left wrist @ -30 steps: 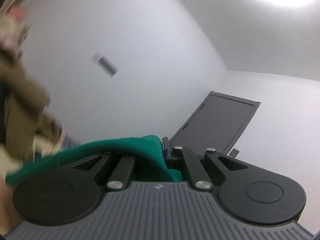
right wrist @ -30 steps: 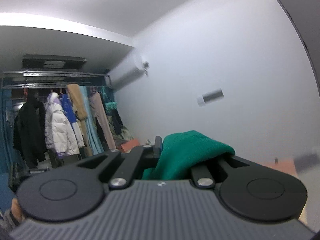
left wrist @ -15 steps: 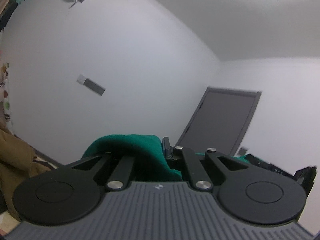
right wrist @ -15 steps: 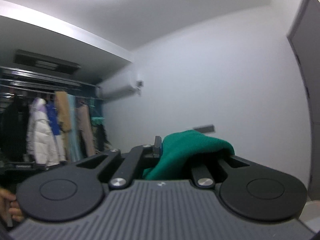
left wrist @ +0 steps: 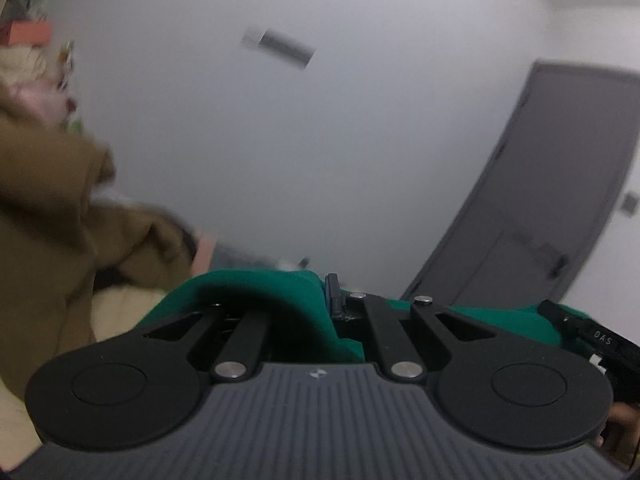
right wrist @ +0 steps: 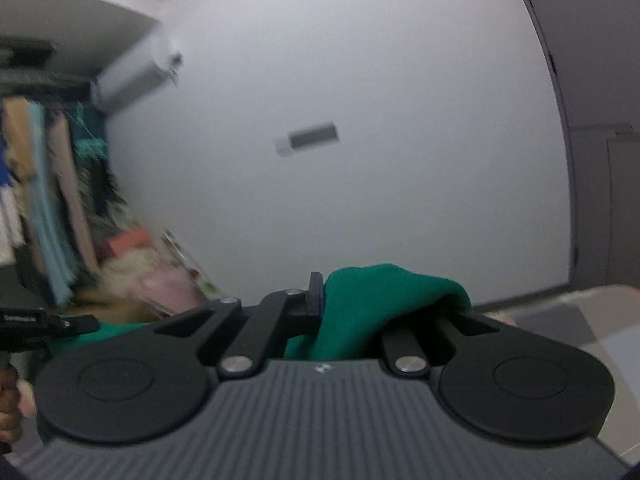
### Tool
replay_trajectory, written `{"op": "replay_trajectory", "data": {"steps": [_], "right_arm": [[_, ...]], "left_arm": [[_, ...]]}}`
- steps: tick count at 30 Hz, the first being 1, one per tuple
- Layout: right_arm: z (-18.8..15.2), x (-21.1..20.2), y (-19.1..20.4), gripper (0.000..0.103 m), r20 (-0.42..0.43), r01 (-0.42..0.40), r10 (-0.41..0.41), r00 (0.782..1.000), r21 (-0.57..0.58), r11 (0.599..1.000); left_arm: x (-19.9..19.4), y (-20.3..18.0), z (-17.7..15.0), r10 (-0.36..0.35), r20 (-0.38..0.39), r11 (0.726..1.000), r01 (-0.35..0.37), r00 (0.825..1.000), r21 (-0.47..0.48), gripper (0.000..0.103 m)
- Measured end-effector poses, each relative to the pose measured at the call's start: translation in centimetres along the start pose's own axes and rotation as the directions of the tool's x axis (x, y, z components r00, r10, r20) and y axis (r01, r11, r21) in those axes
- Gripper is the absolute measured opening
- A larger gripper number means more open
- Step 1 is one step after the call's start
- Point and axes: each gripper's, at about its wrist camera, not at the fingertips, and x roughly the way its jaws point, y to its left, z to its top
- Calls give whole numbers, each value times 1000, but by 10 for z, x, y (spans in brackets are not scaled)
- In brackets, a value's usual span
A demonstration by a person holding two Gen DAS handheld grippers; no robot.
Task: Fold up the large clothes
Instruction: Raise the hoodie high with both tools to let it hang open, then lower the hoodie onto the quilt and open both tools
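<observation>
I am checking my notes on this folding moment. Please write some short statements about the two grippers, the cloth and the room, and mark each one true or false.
1. The left gripper is shut on the green knitted garment. True.
2. The right gripper is open and holds nothing. False: it is shut on the same green garment.
3. A grey door shows in the left wrist view. True.
4. The wall is painted red. False: it is white.
5. A white air conditioner hangs high on the wall. True.

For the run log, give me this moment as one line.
left tool: shut on green garment | right tool: shut on green garment | garment: lifted between both | cameras: facing wall
</observation>
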Motion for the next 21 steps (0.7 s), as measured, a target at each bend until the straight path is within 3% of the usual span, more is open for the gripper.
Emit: {"op": "replay_trajectory", "data": {"steps": [3, 10, 18, 21], "right_arm": [[-47, 52, -16, 7, -46, 43, -44, 998, -22, 999], [-136, 128, -44, 7, -156, 102, -112, 981, -73, 992], [-185, 174, -67, 6, -322, 139, -138, 937, -21, 990], [-191, 174, -69, 8, -343, 144, -143, 928, -22, 989]], "left_arm": [[63, 33, -24, 23, -60, 999, -25, 998, -35, 7], [145, 79, -81, 105, -180, 994, -111, 978, -23, 9], [191, 109, -117, 162, -315, 982, -183, 935, -38, 9], [191, 109, -116, 166, -328, 981, -188, 930, -37, 10]]}}
